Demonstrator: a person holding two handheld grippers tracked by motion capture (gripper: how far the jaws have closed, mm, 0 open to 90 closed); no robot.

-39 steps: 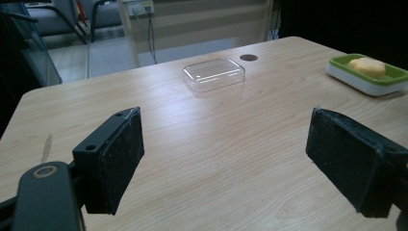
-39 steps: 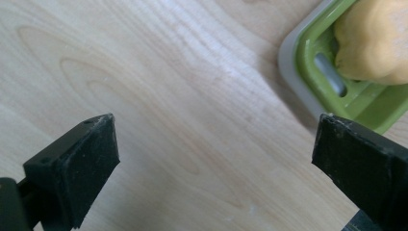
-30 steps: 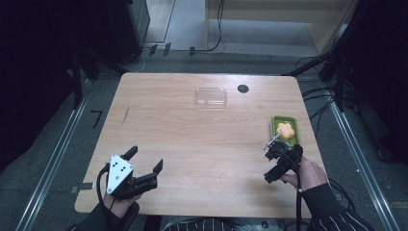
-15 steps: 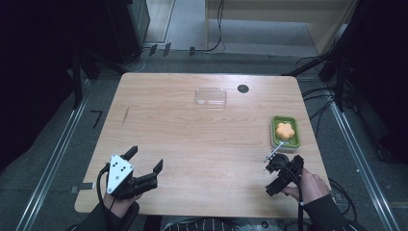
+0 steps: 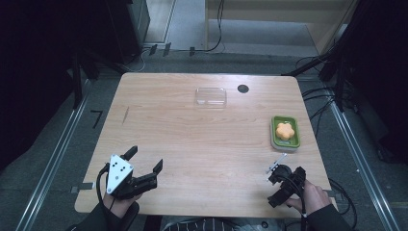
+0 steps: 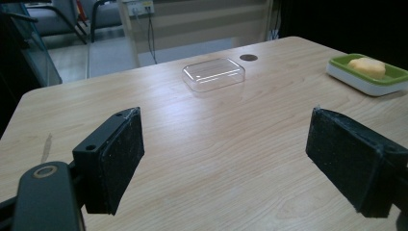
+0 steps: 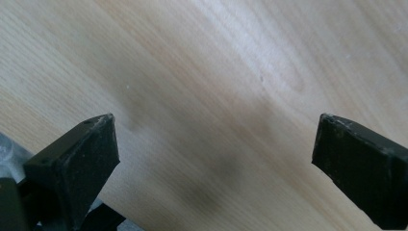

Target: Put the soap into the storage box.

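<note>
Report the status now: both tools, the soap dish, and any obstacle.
Left tool open, empty, resting near table edge. Right tool open, empty, over bare wood. Orange flower-shaped soap lies in green rectangular dish. Nothing in the way.

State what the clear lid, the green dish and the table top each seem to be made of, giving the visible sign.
Clear lid: probably thin glossy plastic; see-through, bright rim glints.
Green dish: likely smooth plastic, green over a white base.
Table top: pale wood or wood-look laminate; grain lines, soft sheen.

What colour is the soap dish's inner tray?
Green, over a white base: soap dish, clearest in the left gripper view.
</note>
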